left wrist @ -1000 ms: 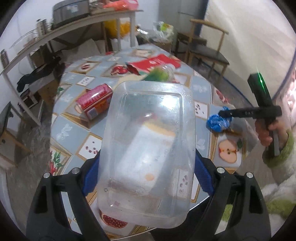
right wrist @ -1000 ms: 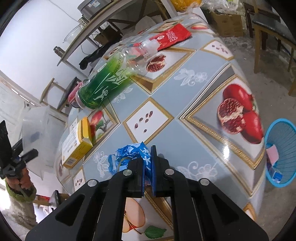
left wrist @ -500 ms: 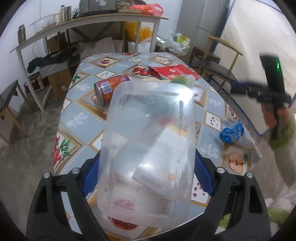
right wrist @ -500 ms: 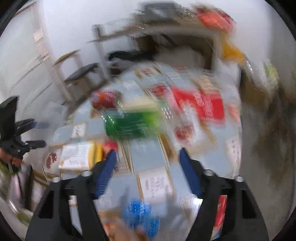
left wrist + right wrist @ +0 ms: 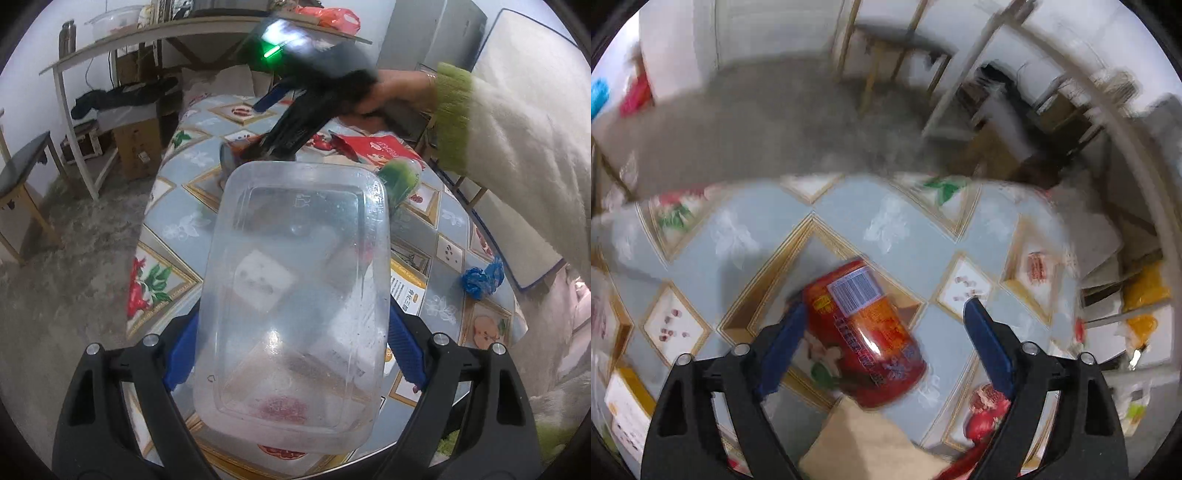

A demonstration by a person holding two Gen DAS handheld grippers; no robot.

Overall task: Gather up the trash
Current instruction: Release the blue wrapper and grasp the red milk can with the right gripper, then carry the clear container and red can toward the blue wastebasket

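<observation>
Your right gripper (image 5: 882,339) has just been opening its jaws and now straddles the red can (image 5: 864,336), lying near the table's (image 5: 905,229) far edge, pads not yet pressing. Centre it, then squeeze. Your left gripper (image 5: 295,354) clamps the clear container (image 5: 295,302); hold it level.

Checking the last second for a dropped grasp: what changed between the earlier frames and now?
The right gripper let go of the blue wrapper, which stays on the table. Its jaws have just been opening as it swung across to the red can, now lying between the open fingers, not yet gripped. Unchanged: the left gripper holds the clear plastic container.
</observation>
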